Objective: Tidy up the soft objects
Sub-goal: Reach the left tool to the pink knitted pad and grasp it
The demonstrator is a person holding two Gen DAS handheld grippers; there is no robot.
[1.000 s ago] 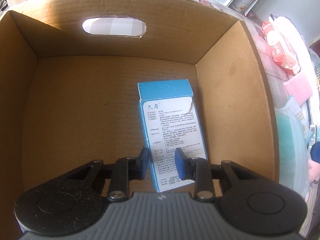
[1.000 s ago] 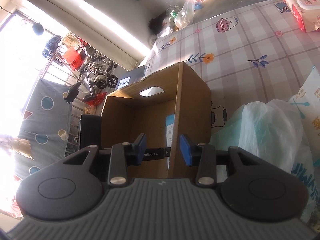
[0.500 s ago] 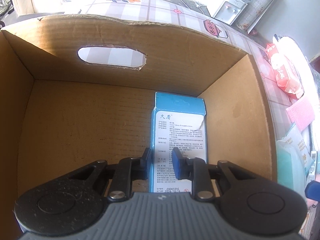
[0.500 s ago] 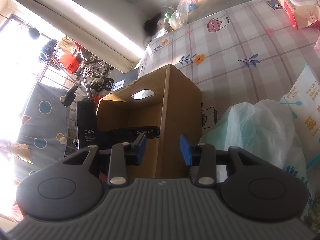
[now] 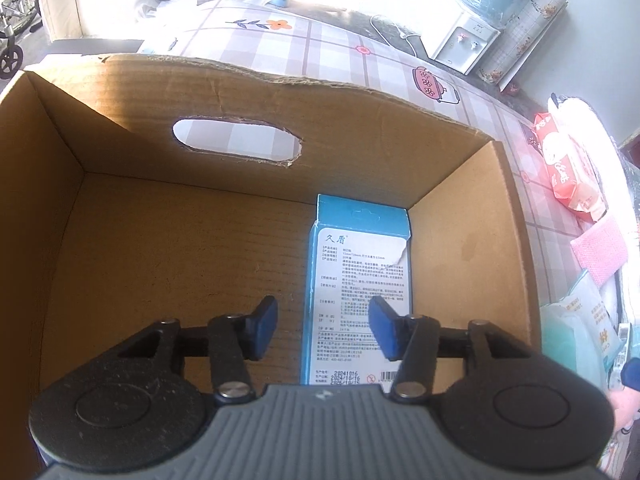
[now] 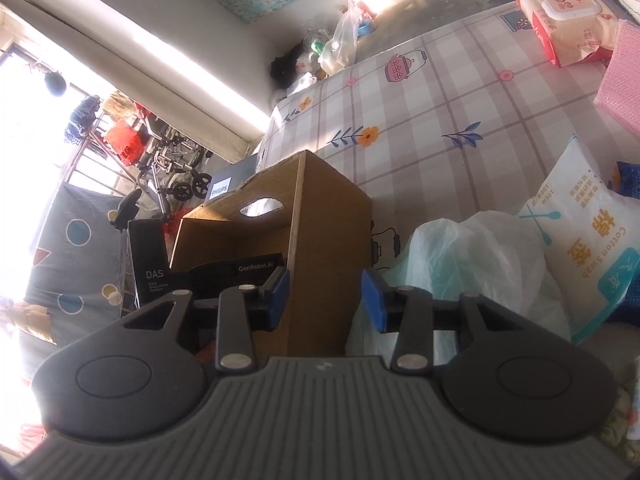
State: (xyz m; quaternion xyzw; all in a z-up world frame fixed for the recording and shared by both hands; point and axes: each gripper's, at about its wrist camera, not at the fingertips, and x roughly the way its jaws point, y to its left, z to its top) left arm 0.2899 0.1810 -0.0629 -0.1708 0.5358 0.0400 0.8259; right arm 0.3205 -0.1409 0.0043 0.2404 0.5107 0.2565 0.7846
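A blue-and-white carton (image 5: 360, 248) lies flat on the floor of the open cardboard box (image 5: 280, 120), close along its right wall. My left gripper (image 5: 323, 312) hangs just above the carton's near end. Its jaws are opening, with both blue pads clear of the carton. In the right wrist view the same cardboard box (image 6: 328, 240) stands on the checked cloth, and the left gripper's black body (image 6: 256, 268) shows inside it. My right gripper (image 6: 325, 280) hovers outside the box's near corner, jaws opening slightly with nothing between them.
Right of the box lie a white-and-teal plastic bag (image 6: 472, 264), a cotton swab bag (image 6: 580, 248), a pink cloth (image 6: 620, 80) and a red wipes pack (image 6: 560, 12). A black case (image 6: 148, 256) stands left of the box, beyond the table edge.
My left gripper's jaws spread apart and let go of the blue carton, then rose a little. The carton now lies straight along the right wall. The right gripper drifted sideways.
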